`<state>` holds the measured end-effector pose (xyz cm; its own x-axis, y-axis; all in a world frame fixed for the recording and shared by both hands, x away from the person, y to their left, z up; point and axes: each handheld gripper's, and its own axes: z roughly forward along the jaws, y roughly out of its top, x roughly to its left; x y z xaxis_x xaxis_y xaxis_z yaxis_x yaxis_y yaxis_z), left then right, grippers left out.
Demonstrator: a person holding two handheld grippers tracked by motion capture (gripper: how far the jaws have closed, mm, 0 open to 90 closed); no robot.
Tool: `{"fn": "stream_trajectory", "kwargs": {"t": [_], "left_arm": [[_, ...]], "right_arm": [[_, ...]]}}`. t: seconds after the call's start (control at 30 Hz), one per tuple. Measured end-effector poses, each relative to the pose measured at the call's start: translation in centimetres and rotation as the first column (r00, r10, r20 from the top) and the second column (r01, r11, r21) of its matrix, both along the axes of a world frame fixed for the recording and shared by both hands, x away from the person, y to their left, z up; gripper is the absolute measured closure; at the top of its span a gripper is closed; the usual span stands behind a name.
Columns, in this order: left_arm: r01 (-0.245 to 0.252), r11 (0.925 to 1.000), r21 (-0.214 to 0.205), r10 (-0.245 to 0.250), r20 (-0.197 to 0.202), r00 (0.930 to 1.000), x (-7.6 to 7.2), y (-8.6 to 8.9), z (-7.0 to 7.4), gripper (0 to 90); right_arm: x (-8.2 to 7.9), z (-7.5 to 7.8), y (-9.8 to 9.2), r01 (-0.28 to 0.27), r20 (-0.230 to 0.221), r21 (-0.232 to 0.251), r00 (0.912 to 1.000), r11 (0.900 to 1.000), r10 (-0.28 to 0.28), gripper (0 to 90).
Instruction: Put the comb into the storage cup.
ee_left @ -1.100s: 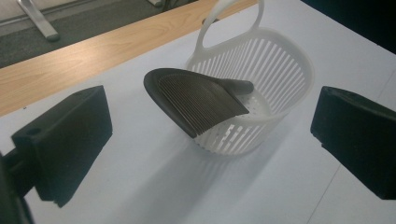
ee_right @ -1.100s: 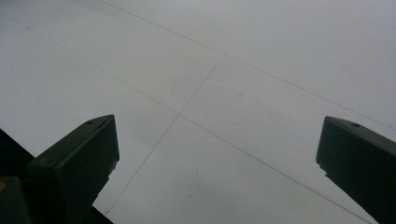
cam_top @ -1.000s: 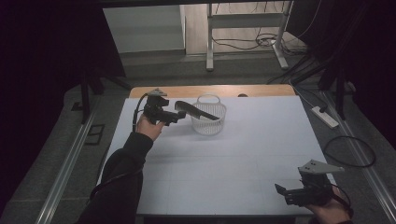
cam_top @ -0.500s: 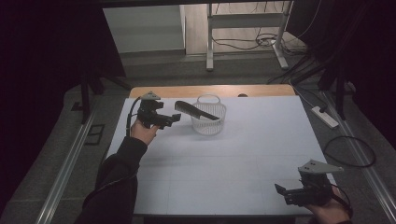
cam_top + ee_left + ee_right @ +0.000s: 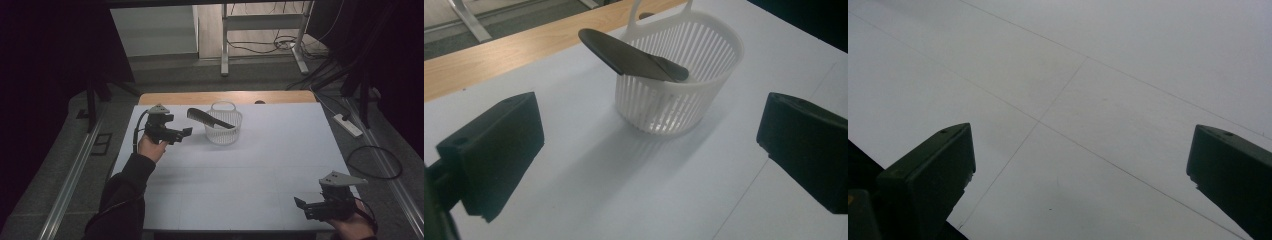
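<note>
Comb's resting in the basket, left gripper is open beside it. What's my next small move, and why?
Probably ease the left gripper back from the basket. Its jaws stand wide open and empty, while the comb already lies across the basket's rim, one end inside. The right gripper sits open, far off.

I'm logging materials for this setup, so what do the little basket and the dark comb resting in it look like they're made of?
The basket looks like white moulded plastic: thin, evenly spaced ribs, a smooth rim and a slight sheen. The comb seems to be dark matte plastic, smooth and rigid-looking, though hard rubber can't be ruled out.

Comb [image 5: 209, 118] in basket [image 5: 223, 134], table's [image 5: 250, 170] rear.
</note>
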<state>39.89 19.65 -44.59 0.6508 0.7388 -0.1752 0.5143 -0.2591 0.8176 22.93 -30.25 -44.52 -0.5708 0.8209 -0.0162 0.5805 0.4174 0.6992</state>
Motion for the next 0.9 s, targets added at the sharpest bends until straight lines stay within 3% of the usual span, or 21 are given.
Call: {"fn": "stream_trajectory", "kwargs": {"t": [0.27, 0.9], "left_arm": [[-0.002, 0.9999, -0.013, 0.001, -0.007, 1.0000, -0.8, 0.2, -0.7, 0.0], [-0.001, 0.9997, -0.026, 0.001, -0.003, 1.0000, -2.7, 0.8, -0.4, 0.0]], "right_arm": [[0.0, 0.0, 0.0, -0.002, 0.001, -0.001, 1.0000, 1.0000, 0.002, 0.0], [-0.1, 0.0, 0.1, -0.011, 0.008, -0.004, 0.9999, 0.9999, 0.011, 0.0]]}}
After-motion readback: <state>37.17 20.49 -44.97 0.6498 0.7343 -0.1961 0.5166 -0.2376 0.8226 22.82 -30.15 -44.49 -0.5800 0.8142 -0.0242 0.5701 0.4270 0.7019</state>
